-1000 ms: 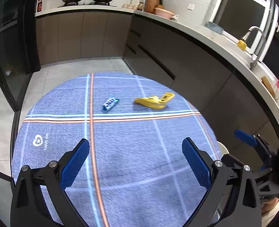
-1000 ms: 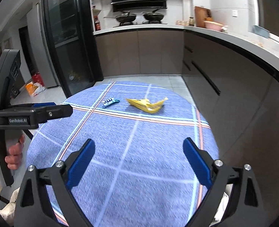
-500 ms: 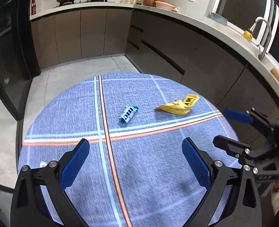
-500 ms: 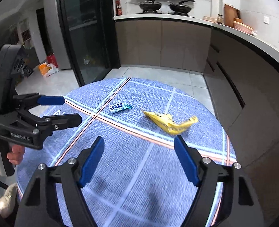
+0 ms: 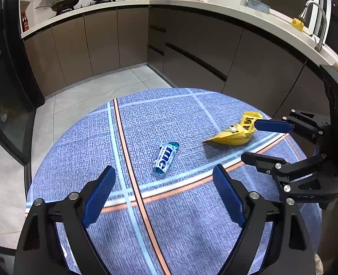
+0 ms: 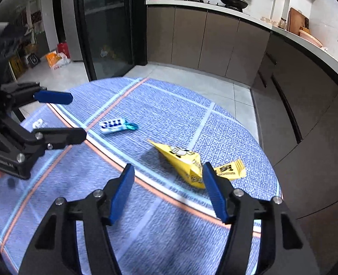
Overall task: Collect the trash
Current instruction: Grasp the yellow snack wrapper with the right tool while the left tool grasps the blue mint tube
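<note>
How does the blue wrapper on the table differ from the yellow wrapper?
The blue wrapper is a small rounded tube with white lettering; the yellow wrapper is larger, crumpled and pointed. The blue wrapper lies ahead of the open left gripper, the yellow wrapper close to the open right gripper. Both lie on the blue tablecloth, ungrasped.

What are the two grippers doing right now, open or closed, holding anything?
Left gripper: open, holding nothing, above the blue candy wrapper.
Right gripper: open, holding nothing, at the yellow snack wrapper.
</note>
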The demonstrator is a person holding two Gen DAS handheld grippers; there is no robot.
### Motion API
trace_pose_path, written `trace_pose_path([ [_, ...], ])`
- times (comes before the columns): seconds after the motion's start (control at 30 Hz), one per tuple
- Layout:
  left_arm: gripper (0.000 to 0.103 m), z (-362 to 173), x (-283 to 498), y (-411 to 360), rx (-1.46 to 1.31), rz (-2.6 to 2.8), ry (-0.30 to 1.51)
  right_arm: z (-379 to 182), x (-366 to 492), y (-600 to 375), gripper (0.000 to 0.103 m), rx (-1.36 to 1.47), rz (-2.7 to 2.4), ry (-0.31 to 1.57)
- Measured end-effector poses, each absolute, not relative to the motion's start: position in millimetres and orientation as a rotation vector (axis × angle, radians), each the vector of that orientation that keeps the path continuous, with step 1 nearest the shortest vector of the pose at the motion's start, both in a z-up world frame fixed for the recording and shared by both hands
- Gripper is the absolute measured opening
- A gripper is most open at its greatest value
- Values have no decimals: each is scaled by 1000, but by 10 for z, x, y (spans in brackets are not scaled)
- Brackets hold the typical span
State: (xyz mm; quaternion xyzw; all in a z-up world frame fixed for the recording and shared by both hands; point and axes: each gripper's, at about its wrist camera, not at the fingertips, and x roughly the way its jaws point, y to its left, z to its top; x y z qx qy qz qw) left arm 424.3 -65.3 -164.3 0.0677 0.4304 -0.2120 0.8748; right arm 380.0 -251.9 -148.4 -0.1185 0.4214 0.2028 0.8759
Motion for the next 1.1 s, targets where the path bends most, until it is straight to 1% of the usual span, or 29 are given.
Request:
trace_pose_path([
  [0.1,76,-1712,4322,-677,150,-450,919,-1585,3896,-2537,58,-258,407,895],
  [0.17,74,-1768,4383,-691,150,-453,933,-1633,3947,-2554,49,-256,399,903],
  [0.23,73,-1811,4432,-700,146,-457,943,-1688,3990,-2582,44,-246,393,914],
  [0.27,73,-1825,4450,-709,146,-459,945,-1720,4008,-2594,38,-240,390,921],
  [0.3,69,-1837,4467,-722,148,-461,945,-1738,4019,-2600,31,-239,387,924],
  [0.33,66,-1850,4492,-733,150,-467,948,-1758,4028,-2606,22,-234,381,928],
  [0.37,63,-1869,4521,-744,151,-470,954,-1769,4026,-2621,18,-227,371,931],
  [0.43,59,-1893,4569,-763,144,-470,960,-1766,4029,-2676,17,-176,350,936],
  [0.53,57,-1918,4626,-759,130,-472,968,-1749,3977,-2743,16,-101,332,941],
  [0.6,46,-1941,4654,-759,139,-472,969,-1750,3929,-2771,16,-59,334,946],
  [0.67,43,-1987,4673,-776,149,-476,985,-1753,3888,-2778,16,-43,328,943],
  [0.77,42,-2026,4686,-796,146,-473,994,-1755,3830,-2806,16,-12,320,944],
  [0.83,40,-2044,4700,-796,129,-468,1004,-1761,3829,-2827,16,16,309,945],
  [0.9,33,-2055,4712,-809,112,-461,1017,-1754,3824,-2830,16,25,303,949],
  [0.97,31,-2055,4729,-811,108,-449,1016,-1746,3816,-2823,16,24,307,950],
  [1.1,19,-2067,4764,-841,94,-430,1022,-1745,3739,-2817,16,26,305,952],
])
